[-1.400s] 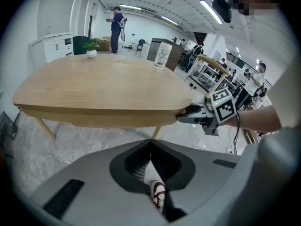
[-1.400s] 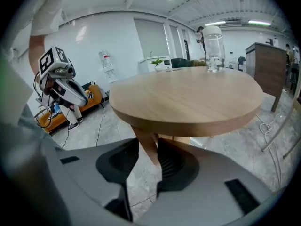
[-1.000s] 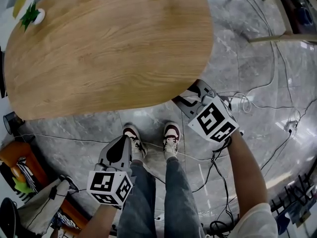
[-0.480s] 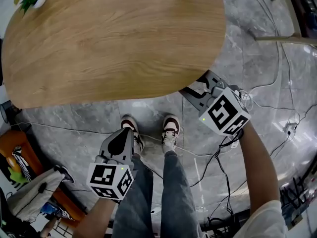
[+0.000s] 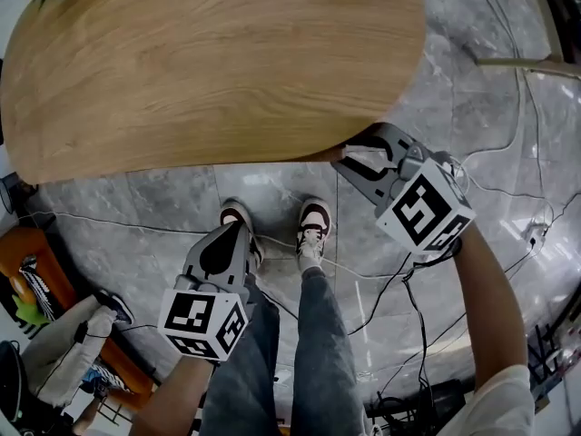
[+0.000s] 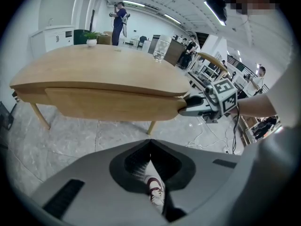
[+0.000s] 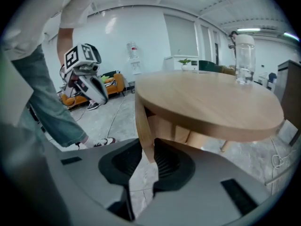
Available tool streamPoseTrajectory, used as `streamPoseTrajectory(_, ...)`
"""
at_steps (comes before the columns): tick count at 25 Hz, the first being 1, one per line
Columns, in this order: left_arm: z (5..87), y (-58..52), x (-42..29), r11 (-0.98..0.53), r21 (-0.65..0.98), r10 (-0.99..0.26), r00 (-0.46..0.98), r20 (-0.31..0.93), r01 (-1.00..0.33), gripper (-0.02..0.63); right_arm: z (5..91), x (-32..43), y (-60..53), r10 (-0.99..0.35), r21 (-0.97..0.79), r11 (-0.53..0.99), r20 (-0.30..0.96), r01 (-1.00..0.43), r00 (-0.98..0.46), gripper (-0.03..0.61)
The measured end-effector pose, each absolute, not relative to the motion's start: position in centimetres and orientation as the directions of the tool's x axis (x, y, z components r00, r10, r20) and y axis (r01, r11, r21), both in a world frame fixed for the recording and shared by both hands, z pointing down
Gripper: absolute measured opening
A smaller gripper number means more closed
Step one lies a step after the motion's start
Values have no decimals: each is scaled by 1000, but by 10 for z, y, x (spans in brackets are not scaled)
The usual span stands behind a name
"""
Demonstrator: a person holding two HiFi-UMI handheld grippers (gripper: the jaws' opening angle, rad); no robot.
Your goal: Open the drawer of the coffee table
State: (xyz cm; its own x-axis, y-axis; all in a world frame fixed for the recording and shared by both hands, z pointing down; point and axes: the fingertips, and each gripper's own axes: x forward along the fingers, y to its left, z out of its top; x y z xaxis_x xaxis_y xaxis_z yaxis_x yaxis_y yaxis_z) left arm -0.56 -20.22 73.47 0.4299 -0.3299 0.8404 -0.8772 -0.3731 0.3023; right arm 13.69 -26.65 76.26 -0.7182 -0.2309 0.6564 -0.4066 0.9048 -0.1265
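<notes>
The oval wooden coffee table point(image 5: 209, 62) fills the top of the head view. Its drawer front point(image 6: 108, 105) runs as a curved band under the top point(image 6: 103, 67). My right gripper point(image 5: 349, 148) reaches under the table's near right edge. In the right gripper view the thin wooden drawer front point(image 7: 143, 126) stands between the jaws of the right gripper point(image 7: 148, 157), shut on it. The left gripper view shows the right gripper point(image 6: 186, 106) at the band's right end. My left gripper point(image 5: 227, 234) hangs over the floor by the person's legs, shut and holding nothing point(image 6: 150, 147).
A glass point(image 7: 244, 60) and a small potted plant point(image 6: 91, 36) stand on the table. The person's shoes point(image 5: 313, 230) are on the grey marble floor just before the table. Cables point(image 5: 427, 271) trail at the right. An orange seat point(image 5: 23, 271) is at the left.
The right gripper has rolled a little while staying at the table's edge. The head view has shifted slightly. The left gripper has kept still.
</notes>
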Motion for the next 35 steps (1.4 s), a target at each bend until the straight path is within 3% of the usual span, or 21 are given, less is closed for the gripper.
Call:
streamPoseTrajectory(13, 735, -154, -8, -350, 340, -257, 439, 861, -873, -8, 761, 119, -170, -82, -206, 929, 697, -309, -713, 88)
streamPoseTrajectory(35, 727, -137, -24, -322, 341, -278, 433, 858, -883, -8, 771, 117, -109, 4, -233, 943, 722, -238, -691, 91)
